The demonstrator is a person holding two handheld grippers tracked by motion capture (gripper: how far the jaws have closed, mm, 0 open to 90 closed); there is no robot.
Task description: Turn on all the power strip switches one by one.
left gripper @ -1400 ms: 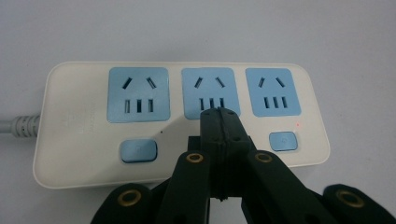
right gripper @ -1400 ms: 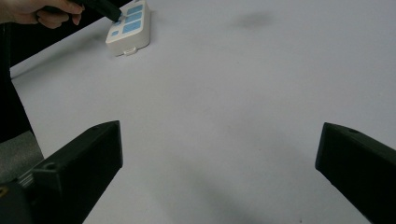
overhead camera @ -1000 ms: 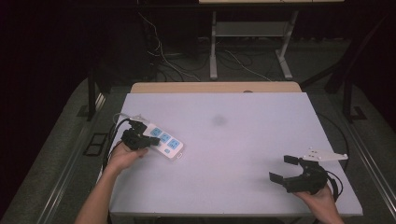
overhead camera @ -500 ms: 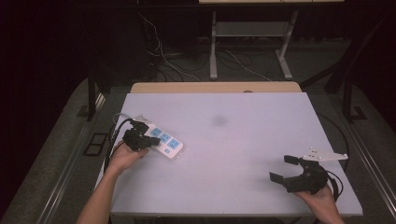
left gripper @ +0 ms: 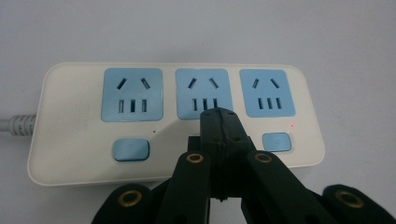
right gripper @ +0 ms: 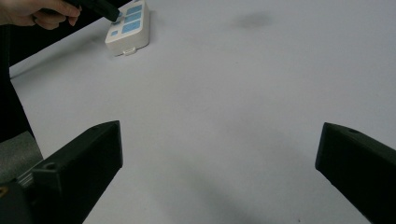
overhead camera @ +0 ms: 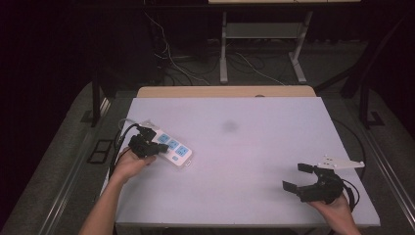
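A white power strip [overhead camera: 175,151] with three blue sockets lies at the table's left side, its grey cable [overhead camera: 126,122] leading off to the left. My left gripper [overhead camera: 154,147] is shut, nothing between the jaws. In the left gripper view its closed tip [left gripper: 218,115] rests over the strip [left gripper: 70,135] just below the middle socket, hiding the middle switch; blue switches [left gripper: 131,149] show to either side, and a small red light [left gripper: 292,125] glows above the right one. My right gripper [overhead camera: 296,176] stands open near the table's front right, its jaws spread wide over bare tabletop [right gripper: 219,140].
The white tabletop [overhead camera: 254,147] has a faint dark smudge [overhead camera: 228,126] near its middle. A wooden edge [overhead camera: 225,91] runs along the back. Beyond it are metal table legs [overhead camera: 223,49] and loose cables on a dark floor.
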